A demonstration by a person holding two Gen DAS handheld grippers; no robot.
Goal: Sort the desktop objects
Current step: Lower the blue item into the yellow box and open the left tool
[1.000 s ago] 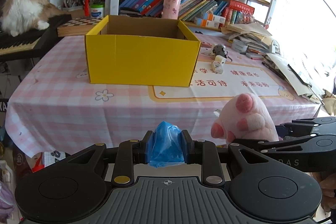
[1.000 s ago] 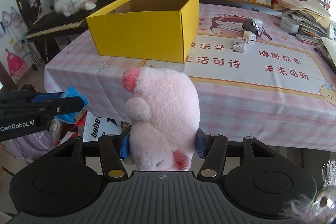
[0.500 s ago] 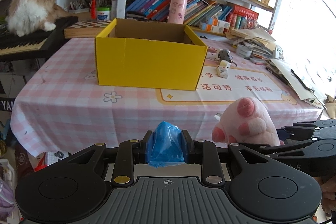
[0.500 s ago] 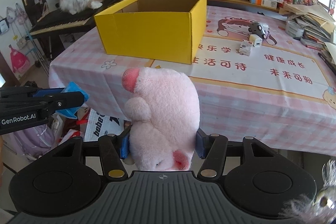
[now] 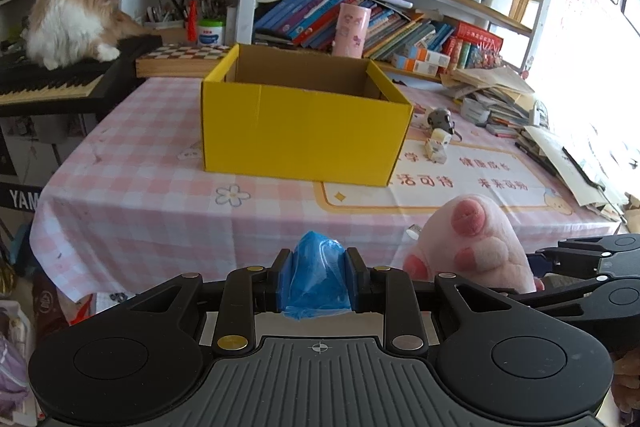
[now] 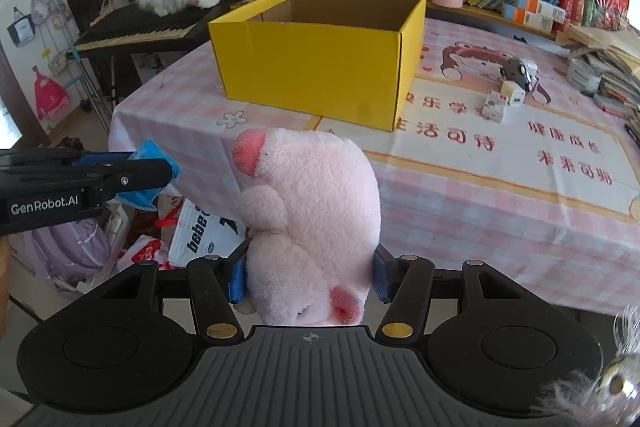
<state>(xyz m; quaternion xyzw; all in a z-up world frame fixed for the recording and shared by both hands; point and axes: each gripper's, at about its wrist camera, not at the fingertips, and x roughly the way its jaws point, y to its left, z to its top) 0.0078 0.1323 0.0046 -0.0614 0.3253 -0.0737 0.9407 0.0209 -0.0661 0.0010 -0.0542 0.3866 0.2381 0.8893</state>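
Two hand-held tongs hover short of a pink checked tablecloth (image 5: 132,203), each already loaded. The left gripper (image 5: 318,279) is clenched on a small crumpled blue plastic bundle (image 5: 318,271), wedged between its blue pads. The right gripper (image 6: 308,279) grasps a soft pink plush pig toy (image 6: 312,215) around its body, snout up and to the left.

Ahead of both tongs stands an open yellow cardboard box (image 5: 304,135); as far as its inside shows, nothing lies in it, so the sorting seems barely begun. Both held items are not yet dropped in. Beyond the box, to the right of the tongs, small white blocks (image 6: 500,101) and a grey toy car (image 6: 516,69) wait on the table.

Compared with a second ago, the box looms larger in both views: the tongs have closed in on it, grips unchanged.
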